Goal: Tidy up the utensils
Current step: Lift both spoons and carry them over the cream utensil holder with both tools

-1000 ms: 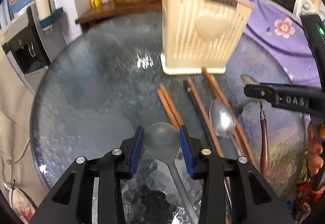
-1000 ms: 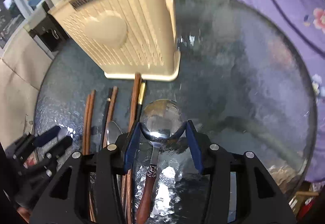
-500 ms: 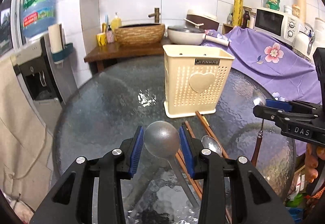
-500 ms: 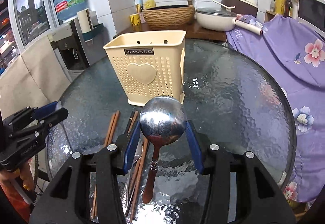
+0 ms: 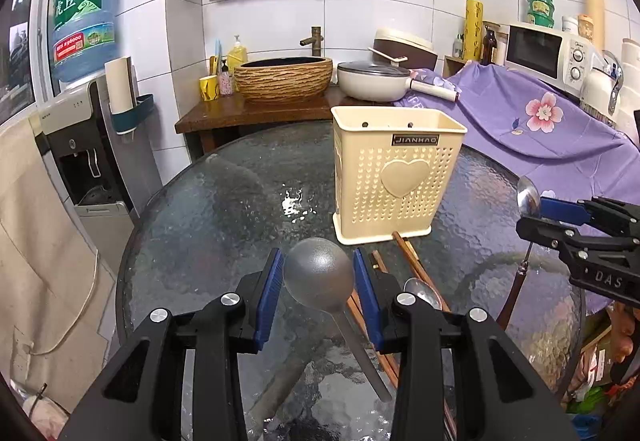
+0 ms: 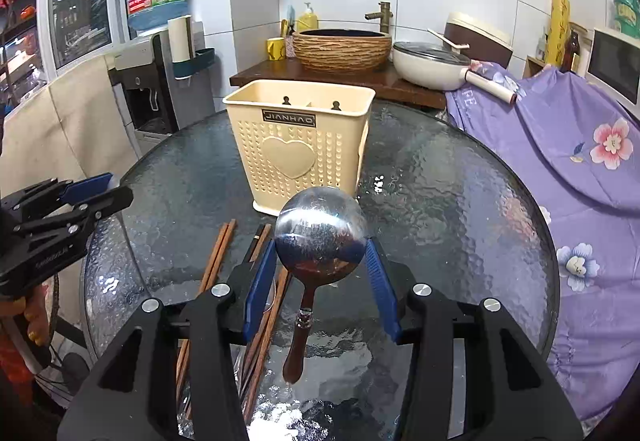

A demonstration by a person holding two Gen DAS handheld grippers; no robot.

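Above the glass table, both grippers carry a spoon clear of the surface. Left gripper: blue pads clenched on the bowl of a grey spoon, handle slanting down and away. Right gripper: pads clenched on the bowl of a steel spoon, wooden handle hanging straight down.

Step in hand, as I judge it: lift done, carry toward the holder under way. Nothing visible inside the holder from here; a divider shows at its back wall in the right view.

Next move calls for raising each spoon above the rim, handle lined up over the opening, then lowering handle first before letting go. Both are gripped by the bowl, so the handles can swing; the two grippers should take turns at the opening to avoid a clash.

Left on the table, in front of the holder: chopsticks, some brown wood, one pair dark, lying roughly parallel; a flat steel spoon among them.

Materials:
- Table: round, dimpled dark glass, glare patches.
- Holder: cream plastic, boxy, perforated, raised heart, small nameplate.
- Grey spoon: matte, round bowl, thin straight handle.
- Steel spoon: mirror finish, round bowl, turned reddish wood handle.
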